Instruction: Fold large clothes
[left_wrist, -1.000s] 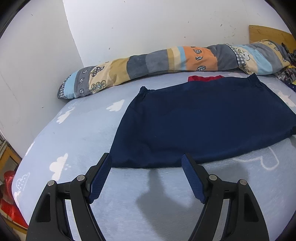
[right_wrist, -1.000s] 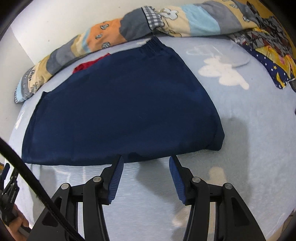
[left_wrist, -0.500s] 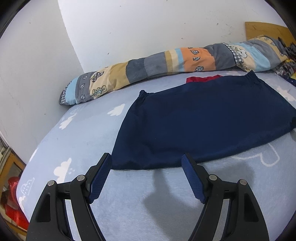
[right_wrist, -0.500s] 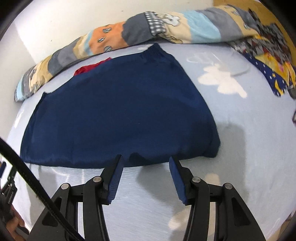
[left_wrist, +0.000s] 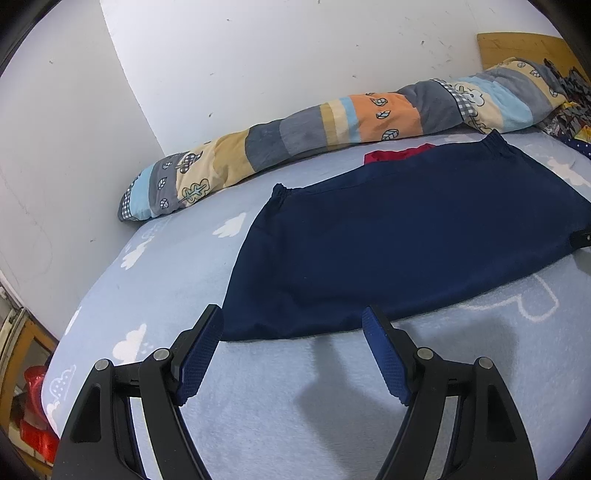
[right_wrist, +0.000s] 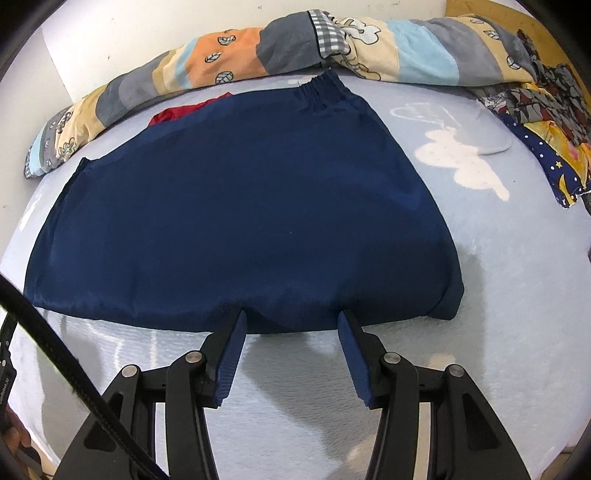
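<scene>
Both grippers, left gripper (left_wrist: 293, 321) and right gripper (right_wrist: 291, 325), gape above flat navy garment (right_wrist: 240, 229).

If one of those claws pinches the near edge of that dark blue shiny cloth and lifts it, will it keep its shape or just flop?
Probably flop: the dark blue satin-like garment lies flat and thin on the light blue cloud-print bedsheet, with nothing stiff showing. Its sheen hints it may slip between the open right gripper pads. It looks light, so one pinch would likely lift only that hem while the rest drags.

Left gripper (left_wrist: 292, 325): jaws spread wide, nothing between blue pads, held low, pointing forward. Right gripper (right_wrist: 291, 320): jaws equally wide apart, empty, angled slightly downward.
</scene>
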